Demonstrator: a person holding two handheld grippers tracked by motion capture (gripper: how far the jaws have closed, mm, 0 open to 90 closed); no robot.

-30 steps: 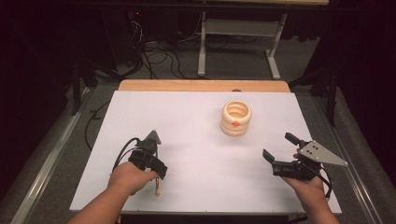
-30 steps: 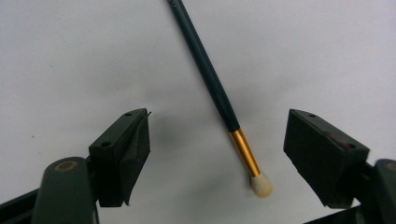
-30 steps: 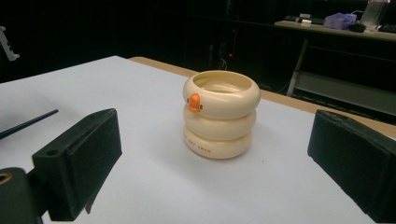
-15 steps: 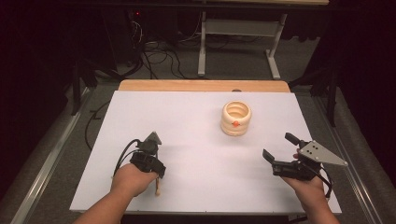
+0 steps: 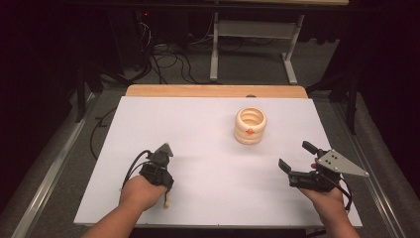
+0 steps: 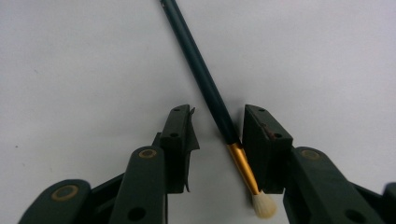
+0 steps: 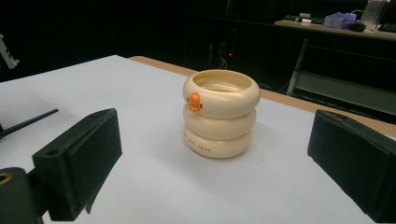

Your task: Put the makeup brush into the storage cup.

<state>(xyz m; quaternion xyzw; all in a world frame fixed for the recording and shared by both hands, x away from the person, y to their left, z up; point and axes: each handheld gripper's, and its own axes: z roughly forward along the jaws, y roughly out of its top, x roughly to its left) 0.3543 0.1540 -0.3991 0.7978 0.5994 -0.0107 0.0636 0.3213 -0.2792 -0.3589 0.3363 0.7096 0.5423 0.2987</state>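
The paintbrush [image 6: 205,84] is slim, with a long dark teal handle, a gold ferrule and a small tuft of cream-white bristles. It lies flat on the white table [image 5: 208,134], at the near left part of it, well apart from the cream cup [image 5: 250,125] shaped like three stacked rings. In the high view its bristle end [image 5: 167,201] points toward the table's near edge.

My white bench [image 5: 148,129] sits in a dark room (cables [image 5: 168,54] on the grey floor [image 5: 257,69]), a metal-legged table [image 5: 250,29] beyond
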